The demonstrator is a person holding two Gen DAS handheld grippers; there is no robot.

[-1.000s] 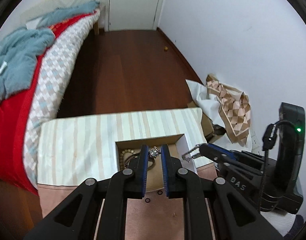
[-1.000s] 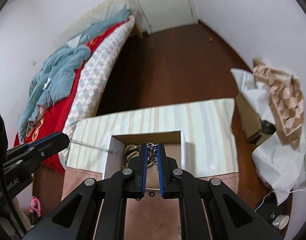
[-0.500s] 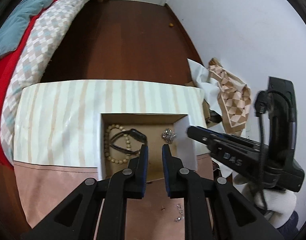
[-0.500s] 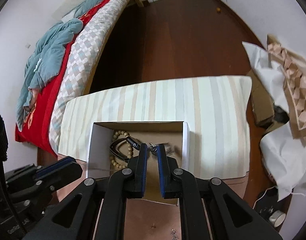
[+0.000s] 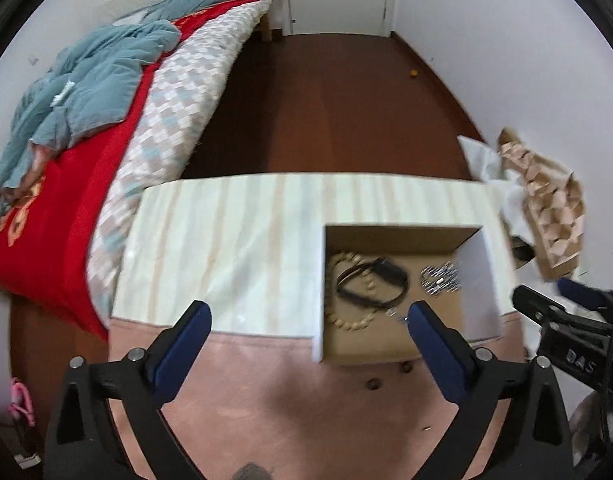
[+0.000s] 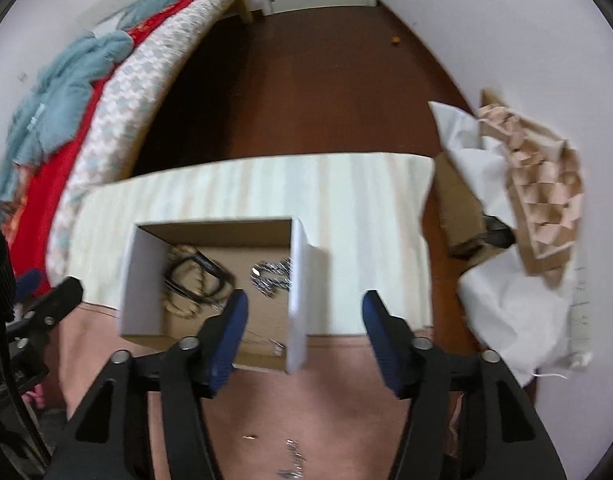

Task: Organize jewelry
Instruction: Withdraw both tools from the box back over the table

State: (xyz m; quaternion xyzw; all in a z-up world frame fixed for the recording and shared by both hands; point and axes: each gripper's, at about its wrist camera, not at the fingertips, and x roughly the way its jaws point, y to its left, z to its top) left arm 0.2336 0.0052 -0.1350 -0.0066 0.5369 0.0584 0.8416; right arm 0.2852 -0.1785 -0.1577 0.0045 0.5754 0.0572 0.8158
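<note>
Lower right of the left wrist view: the open white-walled cardboard box [image 5: 402, 292] holds the jewelry. Inside lie a pale wooden bead string [image 5: 348, 322], a dark strap-like band [image 5: 372, 286] looped over it, and a bunched silver chain [image 5: 440, 279] toward the box's right wall. Right wrist view shows the same box [image 6: 210, 280] at centre left, chain [image 6: 272, 274] close against the right wall.

Left gripper [image 5: 306, 322]: jaws have just been opening, now spread wide, nothing between them; the right blue pad overlaps the box's near edge in frame. Right gripper [image 6: 304, 314]: jaws have just been opening, now parted, straddling the box's right wall in frame, pinching nothing. Judged: chain released into the box.

Box sits on a cream striped cloth [image 5: 234, 248] over a pink table surface [image 5: 306, 408]. Small loose silver pieces [image 6: 292, 458] lie on the pink surface, bottom centre of the right view.

Risks, as judgement: the right gripper's spread fingers could clip the box wall on withdrawal and shift or tip the light box. Chain may tangle with beads. The small pieces are hard to pinch and could be knocked off the table.
</note>
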